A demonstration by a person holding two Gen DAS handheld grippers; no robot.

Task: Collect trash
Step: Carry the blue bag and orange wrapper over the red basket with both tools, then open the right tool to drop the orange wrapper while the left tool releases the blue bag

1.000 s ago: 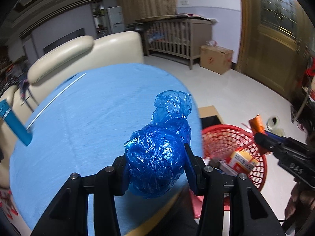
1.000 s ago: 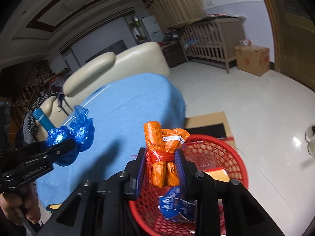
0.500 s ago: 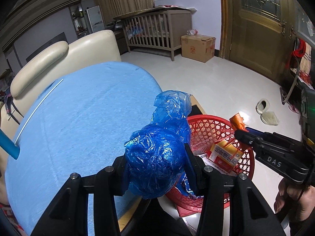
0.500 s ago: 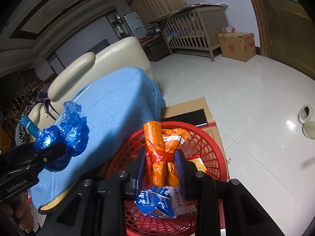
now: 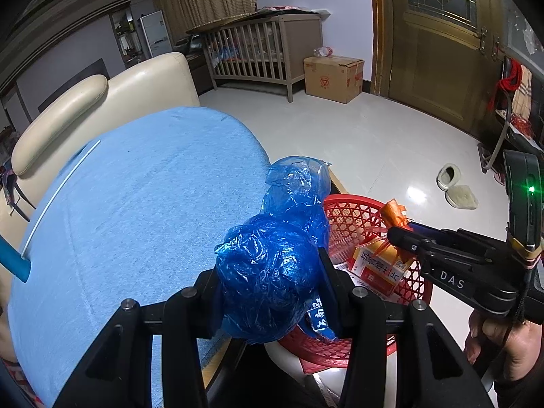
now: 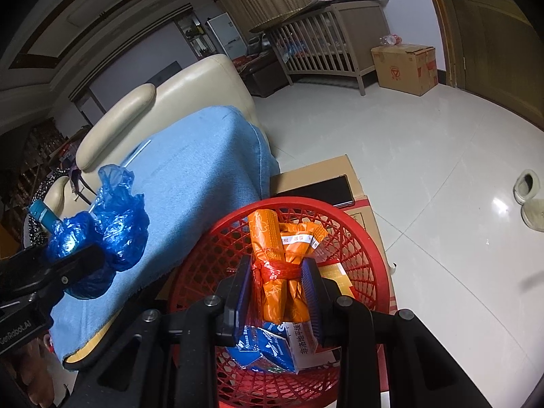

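Observation:
My left gripper (image 5: 270, 273) is shut on a crumpled blue plastic bag (image 5: 272, 265), held over the table's near edge just left of the red mesh basket (image 5: 353, 210). The same blue plastic bag (image 6: 102, 231) shows at the left of the right wrist view. My right gripper (image 6: 277, 287) is shut on an orange wrapper bundle (image 6: 282, 265) tied with red string, hanging over the red basket (image 6: 367, 248). In the left wrist view that orange bundle (image 5: 394, 210) pokes out of the right gripper (image 5: 396, 234) above the basket. Boxes and a blue packet (image 6: 268, 346) lie inside the basket.
The blue-covered table (image 5: 136, 210) holds a thin white stick (image 5: 61, 197) and a blue object (image 5: 13, 261) at its left edge. A cream sofa (image 5: 102, 102) stands behind. A cardboard box (image 6: 326, 183) sits under the basket; slippers (image 5: 455, 187) lie on the white floor.
Both grippers swung from the table toward the basket, keeping their loads. The right one sank until the orange bundle hung over the basket's inside; little moved in the last half second.

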